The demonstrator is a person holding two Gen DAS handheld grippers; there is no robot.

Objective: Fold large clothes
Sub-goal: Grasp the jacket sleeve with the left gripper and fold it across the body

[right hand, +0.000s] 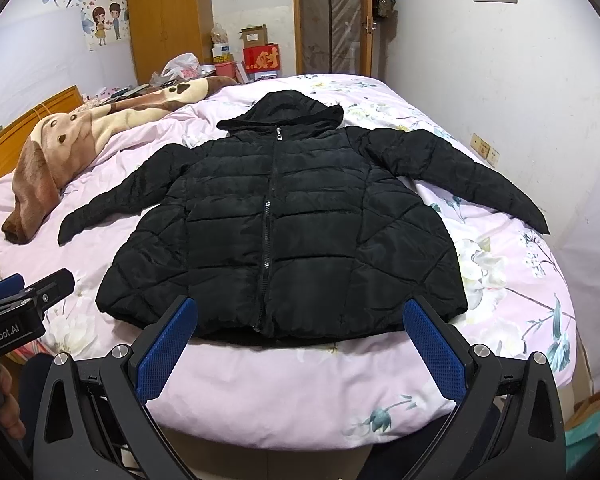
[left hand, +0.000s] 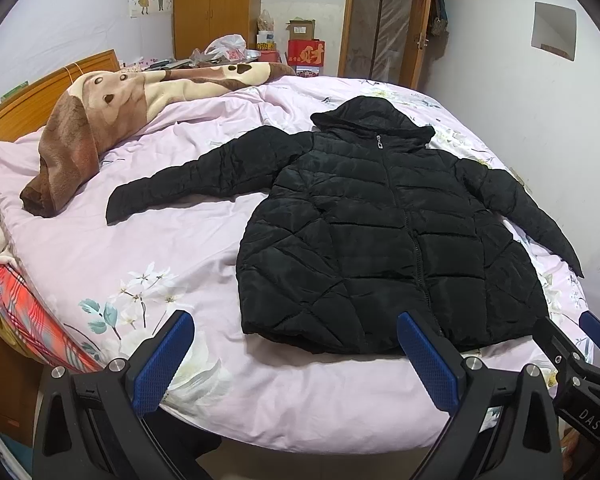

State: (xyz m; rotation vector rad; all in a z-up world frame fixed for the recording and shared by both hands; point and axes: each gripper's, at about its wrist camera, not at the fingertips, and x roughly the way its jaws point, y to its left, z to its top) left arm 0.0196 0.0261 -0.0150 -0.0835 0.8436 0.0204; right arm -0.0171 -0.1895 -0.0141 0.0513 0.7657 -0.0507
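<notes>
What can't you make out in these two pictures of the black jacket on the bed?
- Back of the black quilted puffer jacket: lies face-down against the pink floral duvet in both views.
- Jacket hem: partly covered by the right claw, right wrist view.
- Small silver zipper pull: too small to read any marking.
- Brown dog-print fleece blanket: bunched, full pattern hidden.

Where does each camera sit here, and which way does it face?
Left wrist: on the left gripper at the bed's near edge, facing the jacket; the right gripper shows at right.
Right wrist: on the right gripper, facing the jacket; the left gripper and a hand show at left.
Shared: jacket, bed, brown blanket.
</notes>
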